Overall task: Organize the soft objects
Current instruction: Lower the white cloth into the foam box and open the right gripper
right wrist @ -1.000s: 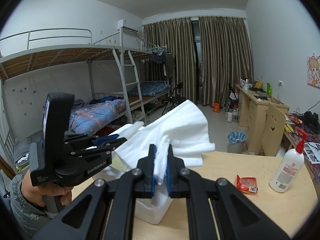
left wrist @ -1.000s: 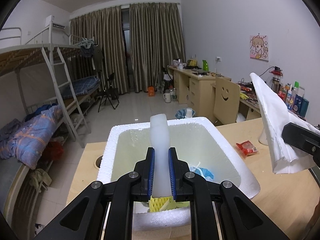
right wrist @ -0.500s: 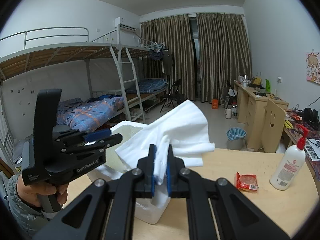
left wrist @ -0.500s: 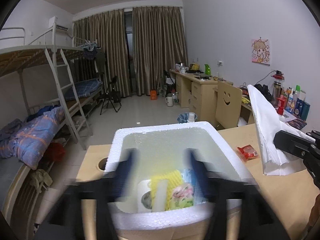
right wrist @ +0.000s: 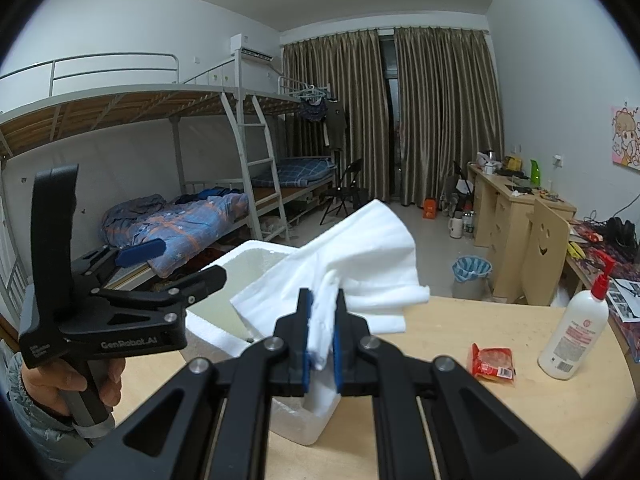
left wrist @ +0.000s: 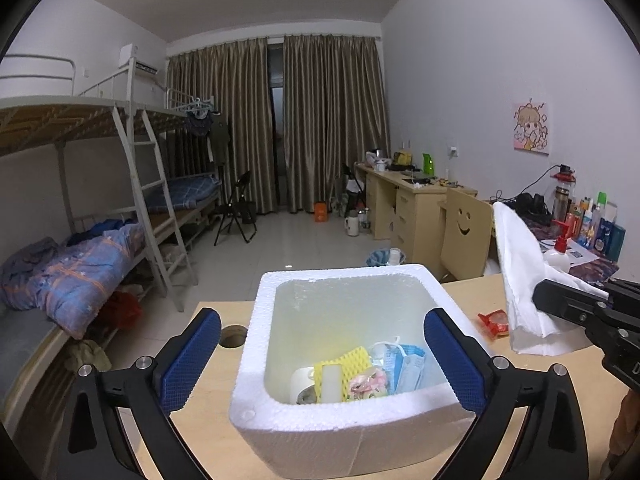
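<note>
The white foam sheet [right wrist: 360,264] was pinched between the pressed-together jaws of the right gripper [right wrist: 321,334], held in the air just beside the foam box [left wrist: 256,360] and above the wooden table [right wrist: 460,320]. Its free end fanned upward and drooped toward the box.

The box already held soft items at the near end of its floor: a yellow foam net [left wrist: 344,366] wrapped round a pale foam tube [left wrist: 331,382], a blue face mask [left wrist: 412,364], a small floral piece [left wrist: 366,383]. The far end lay bare.

The left gripper [left wrist: 320,356] was seen over the box, its jaws opening wide, nothing between them.

Judged step: the sheet goes into the box next. It would best be carried over the bare far end and lowered below the rim before release (a loose sheet tends to catch on the wall and hang out). The left gripper should be drawn clear first.

A red packet [right wrist: 492,362] and a pump bottle [right wrist: 572,336] stood aside on the table, the packet's softness undetermined.
</note>
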Demonstrator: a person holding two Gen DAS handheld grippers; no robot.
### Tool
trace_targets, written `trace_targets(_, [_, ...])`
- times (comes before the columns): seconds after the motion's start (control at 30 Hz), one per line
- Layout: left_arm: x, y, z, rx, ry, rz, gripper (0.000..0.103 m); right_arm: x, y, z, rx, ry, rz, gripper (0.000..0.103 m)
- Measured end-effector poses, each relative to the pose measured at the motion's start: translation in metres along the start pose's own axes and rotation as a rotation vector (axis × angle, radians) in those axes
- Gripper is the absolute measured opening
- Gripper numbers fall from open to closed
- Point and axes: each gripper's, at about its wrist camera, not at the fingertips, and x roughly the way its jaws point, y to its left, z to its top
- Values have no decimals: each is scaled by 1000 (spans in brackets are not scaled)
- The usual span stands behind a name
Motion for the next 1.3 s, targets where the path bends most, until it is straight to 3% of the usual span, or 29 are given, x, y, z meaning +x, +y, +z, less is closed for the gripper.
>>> trace_targets(0.53, [-58,9,-8,-8,-82,55,103,-7,10,0,-27,-3,21,11])
trace_targets(0.73, [-68,16,-9,-8,-87,92,103,-4,19,3,-44,-3,30,11])
trace_targets(1.3, [-72,40,-17,-22,-93,106,103,30,24,10,-47,39,53,11])
